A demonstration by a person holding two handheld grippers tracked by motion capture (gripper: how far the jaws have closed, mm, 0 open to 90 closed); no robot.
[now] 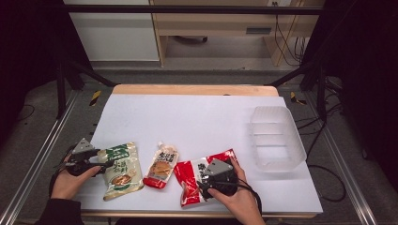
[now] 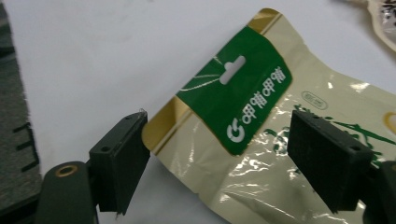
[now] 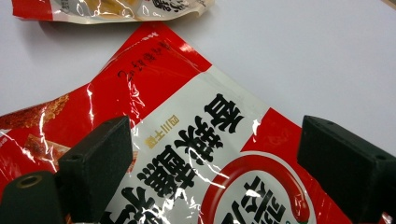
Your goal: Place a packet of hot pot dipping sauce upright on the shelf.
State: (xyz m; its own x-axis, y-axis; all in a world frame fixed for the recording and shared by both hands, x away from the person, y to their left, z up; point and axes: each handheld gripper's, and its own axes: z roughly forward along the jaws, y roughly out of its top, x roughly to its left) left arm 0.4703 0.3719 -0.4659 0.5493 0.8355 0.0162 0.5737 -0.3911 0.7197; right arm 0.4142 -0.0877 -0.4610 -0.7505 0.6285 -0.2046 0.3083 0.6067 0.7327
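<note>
Two hands enter the high view from the bottom edge, each carrying a black two-jaw gripper over a white table top [image 1: 197, 117]. At the left, the left gripper [image 1: 109, 163] sits at the edge of a glossy cream-and-green snack pouch [image 1: 123, 171] that lies flat near the table's front left corner. In the left gripper view its jaws stand apart, straddling the pouch's upper corner; the pads are not pressing on the film. That pouch [image 2: 280, 140] carries a dark green header panel with a hang slot, white Chinese characters and a round white logo shaped like a G, flanked by gold bands.

Near the front middle, the right gripper [image 1: 202, 183] rests over a red-and-white crinkly foil pouch [image 1: 192, 180]. In the right gripper view its jaws are spread wide with this pouch [image 3: 205, 154] between and below them, unclamped. Bold black Chinese characters run across its white band, beside a drawn red chilli; smaller print on the red is too fine to read.

Between the two pouches lies a small orange-and-red sachet [image 1: 162, 167] with dark Chinese lettering. A clear plastic rectangular tub [image 1: 277, 138] stands well apart at the right.
</note>
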